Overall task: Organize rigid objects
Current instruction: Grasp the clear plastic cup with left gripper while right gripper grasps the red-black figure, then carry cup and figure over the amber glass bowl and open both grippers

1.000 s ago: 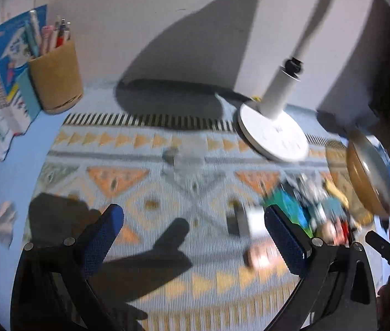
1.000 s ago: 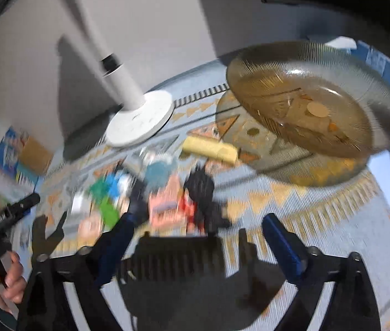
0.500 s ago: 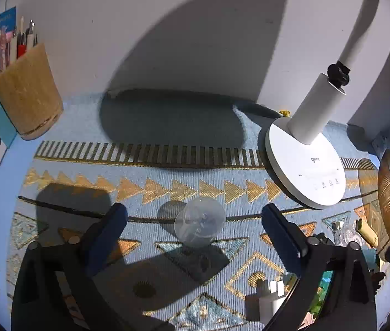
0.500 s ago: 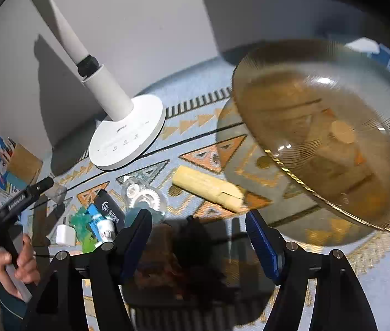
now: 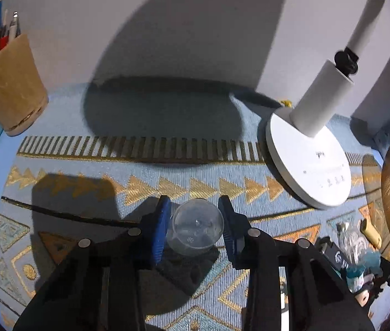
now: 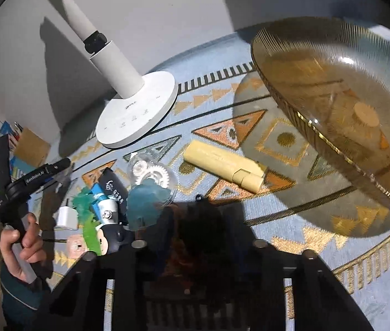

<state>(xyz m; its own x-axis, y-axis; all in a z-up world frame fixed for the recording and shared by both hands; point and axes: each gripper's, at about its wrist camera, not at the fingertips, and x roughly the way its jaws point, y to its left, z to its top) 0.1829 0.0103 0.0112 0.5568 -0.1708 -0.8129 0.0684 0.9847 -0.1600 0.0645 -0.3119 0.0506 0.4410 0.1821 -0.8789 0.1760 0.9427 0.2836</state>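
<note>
The left claw (image 5: 195, 226) is clamped on a small clear plastic cup (image 5: 196, 227) mid-worktop on the patterned mat (image 5: 139, 187), and I'd worry it squirts out or cracks if squeezed harder; the right claw (image 6: 195, 237) looks shut on something dark, and "GenRobot.AI" is legible.

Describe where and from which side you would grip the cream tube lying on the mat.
Grip the tube across the middle of its thicker body, coming from above with one tool finger on each long side. It lies flat on the mat, bare mat shows along both long sides, and the narrower cap end would probably give a poorer hold.
</note>
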